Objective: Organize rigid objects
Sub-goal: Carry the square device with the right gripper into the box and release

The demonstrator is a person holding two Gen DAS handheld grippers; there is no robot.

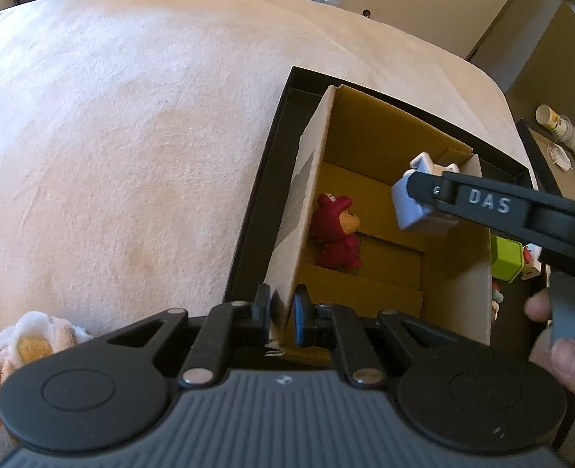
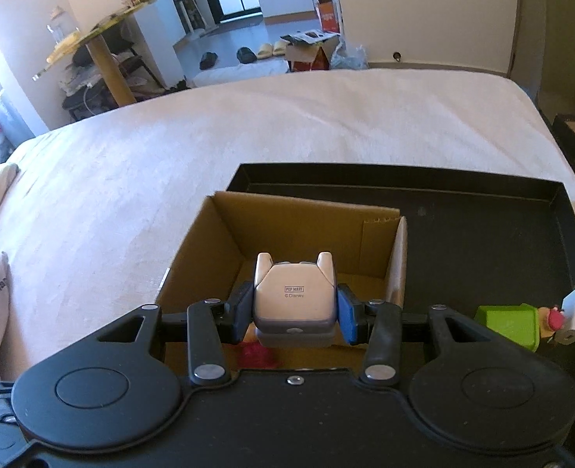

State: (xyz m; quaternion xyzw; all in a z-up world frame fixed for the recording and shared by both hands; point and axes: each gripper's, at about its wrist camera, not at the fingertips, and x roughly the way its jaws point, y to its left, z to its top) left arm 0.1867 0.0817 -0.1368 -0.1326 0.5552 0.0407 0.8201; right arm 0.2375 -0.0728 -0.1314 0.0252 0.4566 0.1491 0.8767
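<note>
- The right gripper (image 2: 294, 309) clamps a pale lavender blocky plastic figurine (image 2: 294, 296) by its sides, flat base toward the camera, two stubby ears pointing away, hanging over the open brown cardboard box (image 2: 225, 234).
- The left gripper (image 1: 278, 314) pinches the box's near wall.
- A red plastic bear figurine (image 1: 336, 232) stands inside, upright.
- The box sits in a black tray (image 2: 482, 226) on the bed.

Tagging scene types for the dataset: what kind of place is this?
Probably a lived-in home, likely a bedroom: a bed with a plush blanket, slippers on the floor beyond, and a cluttered side table.
</note>
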